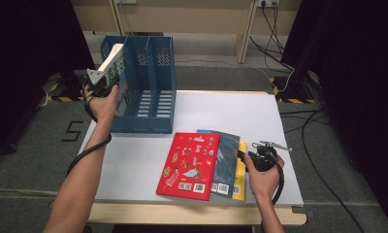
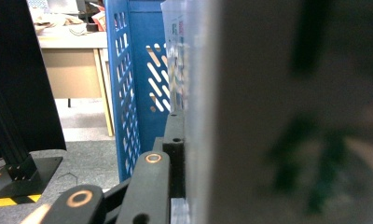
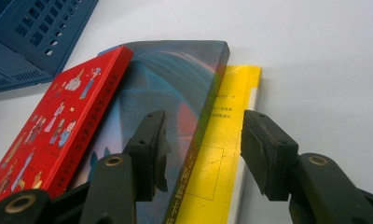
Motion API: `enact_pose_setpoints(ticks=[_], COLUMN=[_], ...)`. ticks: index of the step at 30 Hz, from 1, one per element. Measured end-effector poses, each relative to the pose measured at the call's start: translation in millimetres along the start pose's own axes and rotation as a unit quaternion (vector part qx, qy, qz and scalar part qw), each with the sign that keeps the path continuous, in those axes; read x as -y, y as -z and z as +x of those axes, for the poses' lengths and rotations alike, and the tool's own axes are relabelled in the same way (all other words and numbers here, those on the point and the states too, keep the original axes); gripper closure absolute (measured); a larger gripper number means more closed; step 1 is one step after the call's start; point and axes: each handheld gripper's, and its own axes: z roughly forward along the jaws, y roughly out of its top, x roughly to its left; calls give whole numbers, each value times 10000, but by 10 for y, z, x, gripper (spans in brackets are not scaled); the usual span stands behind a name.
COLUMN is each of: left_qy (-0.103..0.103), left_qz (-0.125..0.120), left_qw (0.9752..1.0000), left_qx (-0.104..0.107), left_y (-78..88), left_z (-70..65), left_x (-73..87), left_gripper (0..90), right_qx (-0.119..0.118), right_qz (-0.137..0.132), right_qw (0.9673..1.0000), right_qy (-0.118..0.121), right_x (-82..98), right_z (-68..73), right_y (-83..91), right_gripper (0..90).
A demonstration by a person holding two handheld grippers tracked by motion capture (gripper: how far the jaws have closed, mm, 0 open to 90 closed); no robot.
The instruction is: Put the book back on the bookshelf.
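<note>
Nearest, the right gripper stands wide over the yellow paperback in the fanned book stack before the blue plastic file rack, while farther off the left gripper clamps a white-covered book tilted at the rack's leftmost slot, where it could snag the divider.

Digit "5" marked on the floor mat, book print unreadable

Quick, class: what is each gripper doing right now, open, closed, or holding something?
Left gripper: closed on a book at the blue file rack.
Right gripper: open, jaws over the stacked books, holding nothing.
</note>
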Motion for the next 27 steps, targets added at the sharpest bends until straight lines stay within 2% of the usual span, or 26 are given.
enact_pose_setpoints(ticks=[4, 8, 9, 11, 14, 17, 20, 22, 27], left_qy=[-85, -43, -90, -174, -132, -133, -152, 8, 78], left_qz=[62, 96, 84, 128, 155, 52, 36, 122, 300], left_qw=[9999, 9999, 9999, 9998, 9998, 9999, 9998, 9997, 9991], left_qx=[20, 30, 24, 4, -9, 0, 109, 231, 297], left_y=[41, 109, 123, 140, 161, 220, 288, 330, 388], left_z=[-5, 4, -2, -10, -3, -9, -27, -30, -44], left_x=[20, 60, 64, 52, 27, -7, -59, -89, -106], left_gripper=[727, 720, 720, 717, 712, 691, 661, 642, 593], right_qx=[-1, -23, -29, -18, -26, -17, -24, -13, -37], right_qz=[9, 21, 26, 55, 25, 16, 41, 20, 24], right_qw=[10000, 10000, 10000, 10000, 10000, 10000, 10000, 10000, 10000], right_qy=[-14, 36, 41, 6, 72, 41, 21, 39, -17], right_x=[-2, 2, 5, 10, 14, 14, 13, 17, 15], right_z=[30, 54, 55, 65, 62, 67, 59, 54, 84], right_y=[-13, -12, -14, -17, -20, -8, -7, -15, -5], right_gripper=[509, 508, 508, 508, 507, 506, 506, 505, 501])
